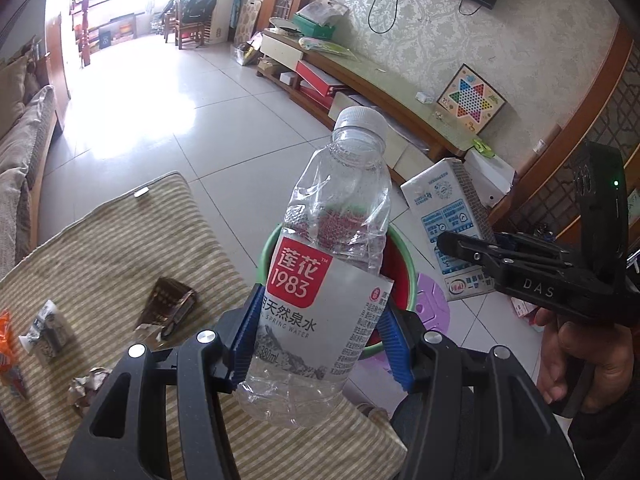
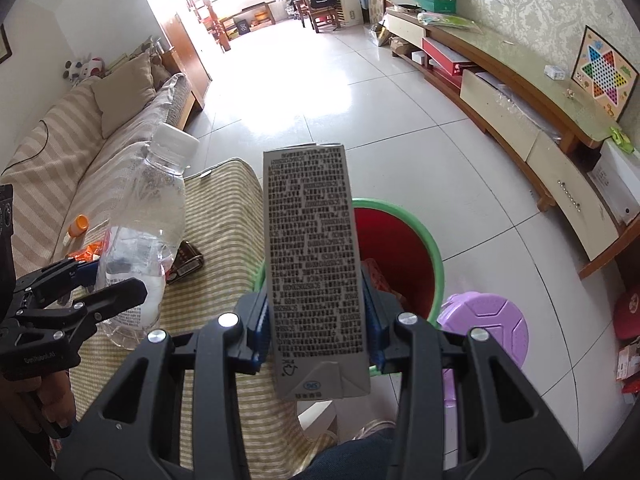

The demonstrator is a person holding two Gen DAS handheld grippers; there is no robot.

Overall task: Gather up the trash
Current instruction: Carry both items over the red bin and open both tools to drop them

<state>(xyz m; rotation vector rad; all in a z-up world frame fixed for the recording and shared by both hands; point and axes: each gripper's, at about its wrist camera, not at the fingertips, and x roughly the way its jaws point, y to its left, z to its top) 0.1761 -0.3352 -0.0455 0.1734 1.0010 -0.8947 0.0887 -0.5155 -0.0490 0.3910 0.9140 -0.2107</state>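
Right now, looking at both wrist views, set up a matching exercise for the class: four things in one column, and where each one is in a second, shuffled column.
Things:
1. plastic water bottle
2. grey carton
3. red bin with green rim
4. brown wrapper

Places:
A. lying on the striped cushion
B. clamped in the right tool
C. standing on the floor beside the purple stool
D. clamped in the left tool

Pairs: 1-D, 2-B, 3-C, 4-A

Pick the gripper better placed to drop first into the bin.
Right, probably. The right gripper holds the carton at the red bin's rim; the left gripper holds the water bottle further back, over the striped cushion.
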